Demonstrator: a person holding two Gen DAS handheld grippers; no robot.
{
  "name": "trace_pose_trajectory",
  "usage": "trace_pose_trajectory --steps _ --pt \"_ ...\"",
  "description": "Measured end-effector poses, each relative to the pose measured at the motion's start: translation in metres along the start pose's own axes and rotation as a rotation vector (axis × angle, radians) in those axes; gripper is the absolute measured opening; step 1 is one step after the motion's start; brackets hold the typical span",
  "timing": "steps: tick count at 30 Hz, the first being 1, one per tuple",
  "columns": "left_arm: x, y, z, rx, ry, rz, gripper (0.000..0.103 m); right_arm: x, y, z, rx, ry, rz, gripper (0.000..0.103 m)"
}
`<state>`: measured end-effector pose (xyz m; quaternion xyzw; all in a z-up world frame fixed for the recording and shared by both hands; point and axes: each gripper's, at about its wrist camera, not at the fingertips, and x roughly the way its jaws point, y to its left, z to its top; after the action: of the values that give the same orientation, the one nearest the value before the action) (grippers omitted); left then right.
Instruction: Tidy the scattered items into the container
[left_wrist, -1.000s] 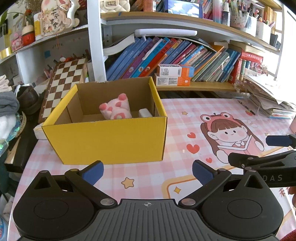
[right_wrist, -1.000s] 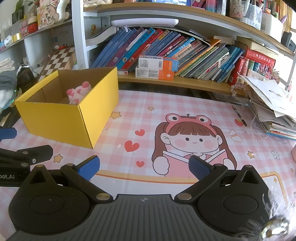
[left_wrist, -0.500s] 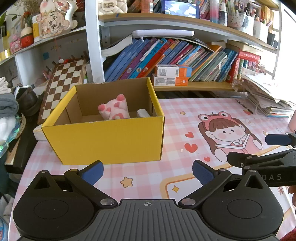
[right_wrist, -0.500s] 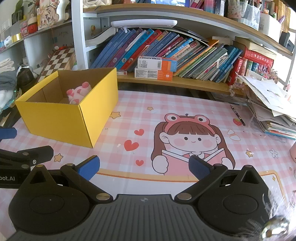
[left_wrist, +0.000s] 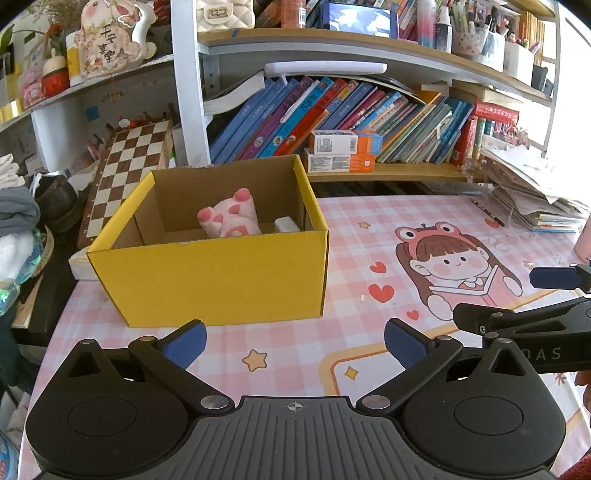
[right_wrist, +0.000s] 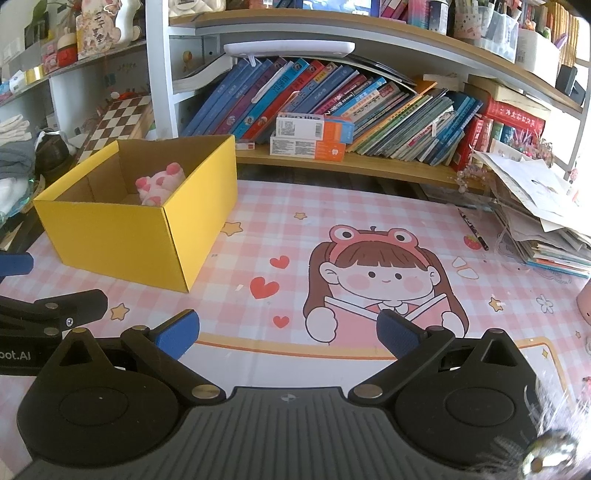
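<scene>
Left claw (left_wrist: 293, 341) low centre of its frame, jaws wide, nothing between the blue pads. Right claw (right_wrist: 288, 334) the same: spread wide, empty, hanging over the pink checked mat on the counter (right_wrist: 258, 221).

Yellow cardboard box (left_wrist: 221, 273) sits left of centre in the left view, upper left in the right view, open top. Inside: pink plush toy (left_wrist: 231, 219) toward the back, and a small white block (left_wrist: 286, 224) just beside it against the right wall.

No loose items visible on the mat in either view. A pencil (right_wrist: 472, 229) lies at the right edge near a paper stack; whether it counts as scattered, cannot tell.

Judgement: sorting looks finished or near it; both claws idle between picks. Next move calls for scanning the counter's edges for leftovers, otherwise backing off.
</scene>
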<state>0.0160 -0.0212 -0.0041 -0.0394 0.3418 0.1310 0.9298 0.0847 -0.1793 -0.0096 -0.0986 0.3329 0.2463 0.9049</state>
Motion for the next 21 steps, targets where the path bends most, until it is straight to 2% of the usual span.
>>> trace_pose_trajectory --steps 21 --pt "-0.0027 0.0016 -0.0029 0.005 0.004 0.006 0.103 -0.0032 -0.0033 -0.0015 -0.012 0.002 0.013 0.103"
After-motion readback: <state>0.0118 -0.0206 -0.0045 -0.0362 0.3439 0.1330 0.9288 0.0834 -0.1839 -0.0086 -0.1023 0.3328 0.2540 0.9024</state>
